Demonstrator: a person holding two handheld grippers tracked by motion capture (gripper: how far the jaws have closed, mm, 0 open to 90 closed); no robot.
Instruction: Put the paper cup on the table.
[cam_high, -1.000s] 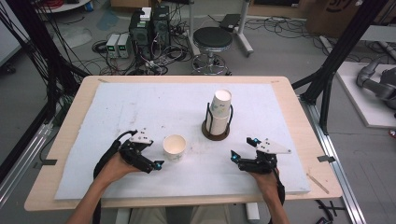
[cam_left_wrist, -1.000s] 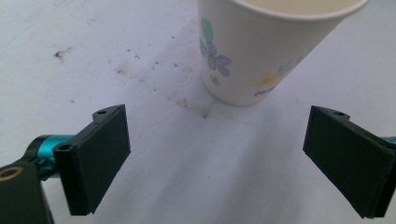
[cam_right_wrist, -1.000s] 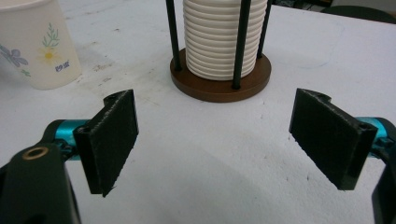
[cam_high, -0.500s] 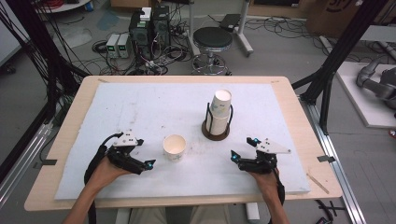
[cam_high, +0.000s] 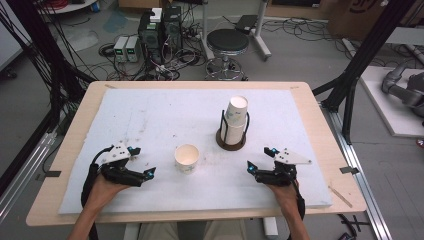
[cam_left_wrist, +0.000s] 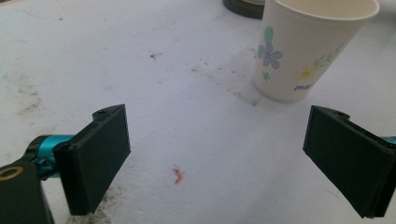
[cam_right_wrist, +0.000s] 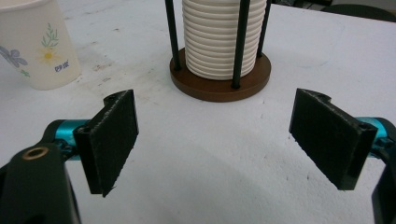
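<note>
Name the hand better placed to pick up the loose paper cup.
Left. The left tongs stand open beside the flowered paper cup; the right tongs, also open, face the cup holder, with the stacked cups in it.

A white paper cup (cam_high: 186, 158) printed with small flowers stands upright and open-mouthed on the white tabletop (cam_high: 150, 115), near a tall stack of ribbed white cups (cam_high: 235, 117) held upright in a dark rod holder (cam_high: 231, 140).

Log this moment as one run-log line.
left gripper: open, empty, beside paper cup | right gripper: open, empty | cup stack: upright in holder
</note>
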